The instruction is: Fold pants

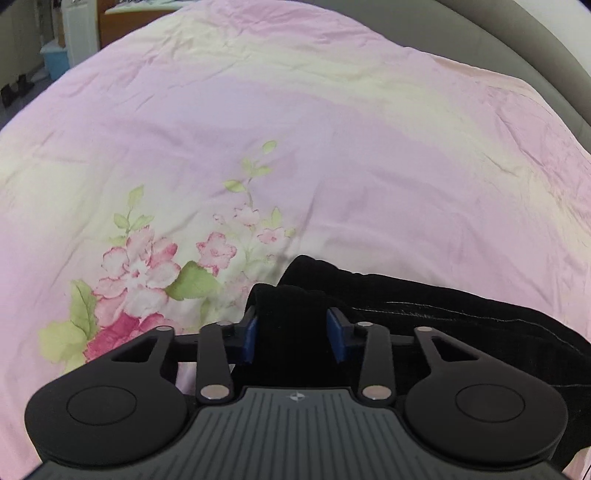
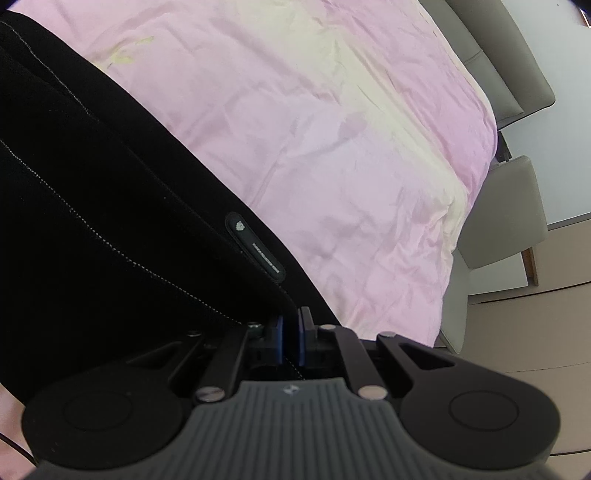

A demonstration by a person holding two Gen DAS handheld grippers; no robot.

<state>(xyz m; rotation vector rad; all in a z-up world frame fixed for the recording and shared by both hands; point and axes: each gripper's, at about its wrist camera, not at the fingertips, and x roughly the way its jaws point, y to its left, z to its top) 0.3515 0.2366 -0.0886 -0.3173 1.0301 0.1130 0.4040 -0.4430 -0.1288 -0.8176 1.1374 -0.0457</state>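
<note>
Black pants (image 1: 424, 306) with thin white stitching lie on a pink flowered bedspread (image 1: 295, 129). In the left wrist view my left gripper (image 1: 293, 334) has a bunched fold of the black cloth between its blue pads (image 1: 250, 338), which stand a cloth's thickness apart. In the right wrist view the pants (image 2: 92, 221) fill the left side, with a small black label (image 2: 255, 247) near the edge. My right gripper (image 2: 291, 338) is shut on the pants' edge, its blue pads nearly together.
The bedspread (image 2: 351, 147) reaches the bed's right edge. A grey padded headboard (image 2: 509, 55) and grey chair (image 2: 506, 214) stand beyond it. A blue bin (image 1: 55, 61) and wooden furniture (image 1: 125, 22) sit far left in the left wrist view.
</note>
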